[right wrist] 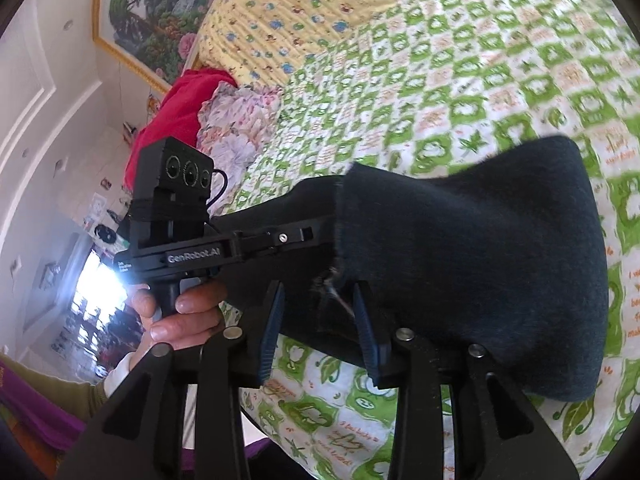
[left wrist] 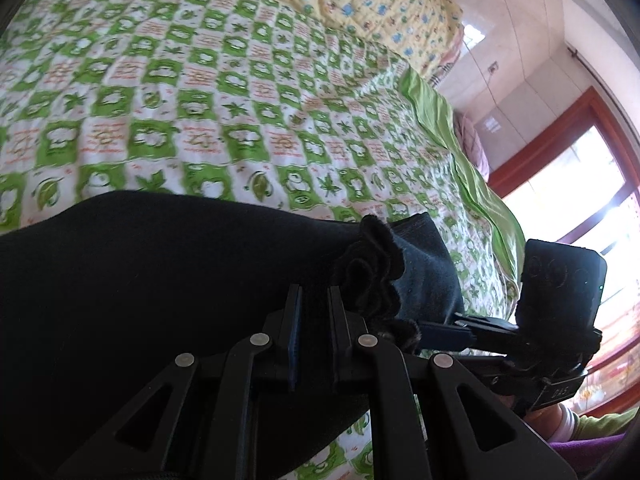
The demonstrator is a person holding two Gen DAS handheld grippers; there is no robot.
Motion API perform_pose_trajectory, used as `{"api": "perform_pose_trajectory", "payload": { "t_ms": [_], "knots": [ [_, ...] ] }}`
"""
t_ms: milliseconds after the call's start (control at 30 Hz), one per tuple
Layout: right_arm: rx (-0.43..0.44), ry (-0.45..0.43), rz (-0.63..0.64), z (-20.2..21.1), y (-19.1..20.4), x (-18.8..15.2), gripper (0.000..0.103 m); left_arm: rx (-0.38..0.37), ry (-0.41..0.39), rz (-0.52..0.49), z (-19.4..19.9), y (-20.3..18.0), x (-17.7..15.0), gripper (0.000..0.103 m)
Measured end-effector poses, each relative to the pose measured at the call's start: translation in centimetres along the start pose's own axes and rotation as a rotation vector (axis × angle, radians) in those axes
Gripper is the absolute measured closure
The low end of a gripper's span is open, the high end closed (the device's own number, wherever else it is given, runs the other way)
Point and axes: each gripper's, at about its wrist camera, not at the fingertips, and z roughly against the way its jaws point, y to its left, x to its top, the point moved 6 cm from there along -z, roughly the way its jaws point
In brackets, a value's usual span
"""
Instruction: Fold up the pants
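Dark navy pants (left wrist: pixel 160 288) fill the lower left and centre of the left wrist view, lying over a green-and-white checked quilt (left wrist: pixel 200 92). A bunched, ruffled edge of the fabric sits at lower centre, just above the fingers.

Left gripper (left wrist: pixel 314 320): fingers drawn close together, narrow gap filled with dark cloth; clamped on the pants. In the right wrist view this same gripper (right wrist: pixel 308 236) enters from the left of frame, its tip buried in the pants (right wrist: pixel 472 264) at the cloth's raw edge. A bare hand (right wrist: pixel 180 316) grips its handle at lower left.

Right gripper (right wrist: pixel 318 320): fingers moderately apart, fabric edge lying between the blue pads (right wrist: pixel 272 328). Cannot tell whether the pads are actually pressing the cloth. In the left wrist view the right gripper's body (left wrist: pixel 560 300) is at right of frame.

Surroundings: yellow patterned blanket (right wrist: pixel 312 12) across the top, framed landscape picture (right wrist: pixel 156 12) upper left, red cloth (right wrist: pixel 176 116) and floral pillow (right wrist: pixel 240 120) at left centre.
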Motion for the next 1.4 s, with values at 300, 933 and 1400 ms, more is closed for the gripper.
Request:
{"api": "perform_pose_trajectory", "payload": {
  "t_ms": [300, 933, 1400],
  "knots": [
    [-0.022, -0.004, 0.091, -0.3, 1.9, 1.9, 0.066, 0.086, -0.104, 0.147, 4.5, 3.0, -3.1, 0.086],
    [0.063, 0.105, 0.204, -7.5, 7.0, 3.9, 0.065, 0.245, -0.262, 0.397, 14.9, 9.1, -9.1, 0.084],
    [0.111, 0.199, 0.329, -12.8, 11.8, 4.7, 0.054, 0.407, -0.373, 0.565, 21.5, 13.6, -13.8, 0.079]
  ]
}}
